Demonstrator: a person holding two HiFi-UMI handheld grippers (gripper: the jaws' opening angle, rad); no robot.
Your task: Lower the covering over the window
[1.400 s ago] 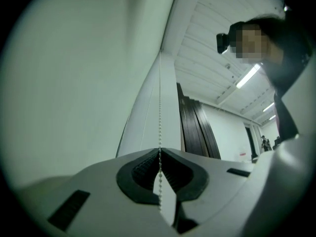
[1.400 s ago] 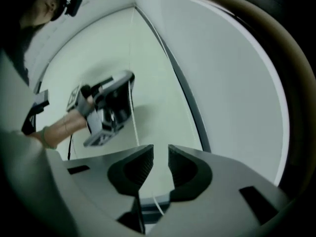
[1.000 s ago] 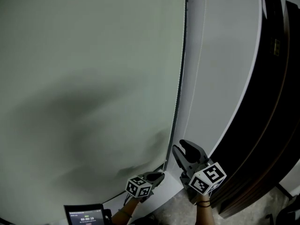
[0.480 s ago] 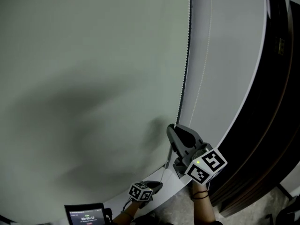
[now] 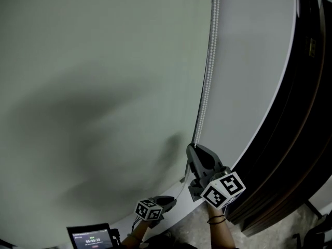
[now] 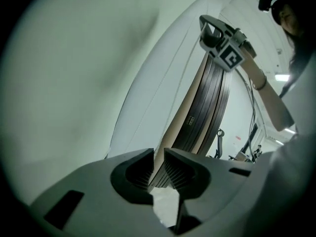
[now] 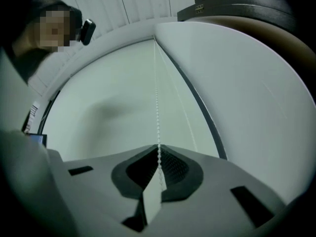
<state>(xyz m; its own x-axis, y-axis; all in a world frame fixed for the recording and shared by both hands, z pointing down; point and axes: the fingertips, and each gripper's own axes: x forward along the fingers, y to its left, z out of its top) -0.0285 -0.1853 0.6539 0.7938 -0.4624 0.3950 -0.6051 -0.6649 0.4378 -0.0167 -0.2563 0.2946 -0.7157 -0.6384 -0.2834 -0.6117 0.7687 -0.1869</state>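
Where the pale blind (image 5: 104, 87) hangs across the window, the right gripper (image 7: 159, 149) is raised against its right-hand edge. Its jaws have just been closing and now sit together on the bead chain (image 7: 157, 102). The chain runs straight up from between the pads, taut along the blind's edge, towards the top of the window. The blind itself spreads up and away to the left of this gripper, flat and unmarked apart from a soft shadow. To this gripper's right is a strip of white wall, and beyond that a dark curved frame (image 5: 306, 113).

Below the right gripper and a little to its left hangs the left gripper (image 5: 168, 200), near the lower rim of the blind. Its jaws have just been opening and now stand slightly apart, with a narrow gap between the ribbed pads and nothing in it; only the dark frame shows through, well beyond. Lower left of that gripper a small lit screen (image 5: 93, 237) glows.
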